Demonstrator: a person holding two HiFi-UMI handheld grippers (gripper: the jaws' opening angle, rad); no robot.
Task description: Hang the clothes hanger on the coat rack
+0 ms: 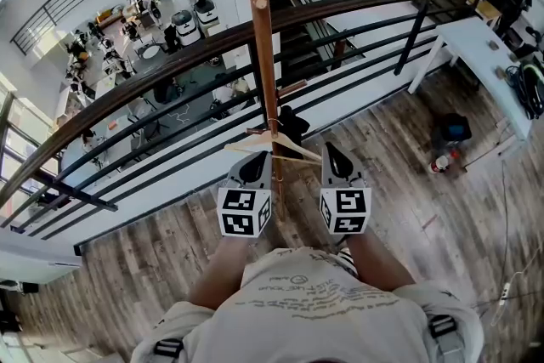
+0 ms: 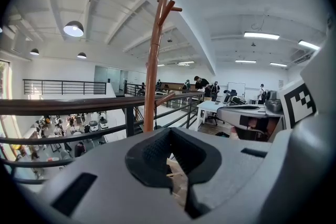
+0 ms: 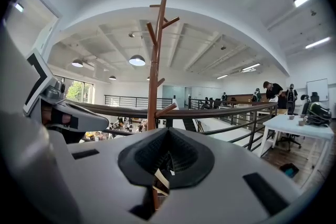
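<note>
The wooden coat rack (image 1: pixel 259 30) is a tall brown pole with short pegs, standing by the railing straight ahead of me. A pale wooden clothes hanger (image 1: pixel 285 149) lies level across the foot of the pole, low between my two grippers. My left gripper (image 1: pixel 257 159) is shut on its left arm, and my right gripper (image 1: pixel 331 152) is shut on its right arm. In the left gripper view pale wood (image 2: pixel 177 178) shows between the closed pads, with the rack (image 2: pixel 151 76) just beyond. The right gripper view shows wood (image 3: pixel 160 180) pinched the same way, with the rack (image 3: pixel 153 81) ahead.
A dark railing (image 1: pixel 170 64) runs across behind the rack, above a lower floor with people and desks. A white table (image 1: pixel 480 55) stands at the right, where people sit. A dark bag (image 1: pixel 450 130) lies on the wood floor near it.
</note>
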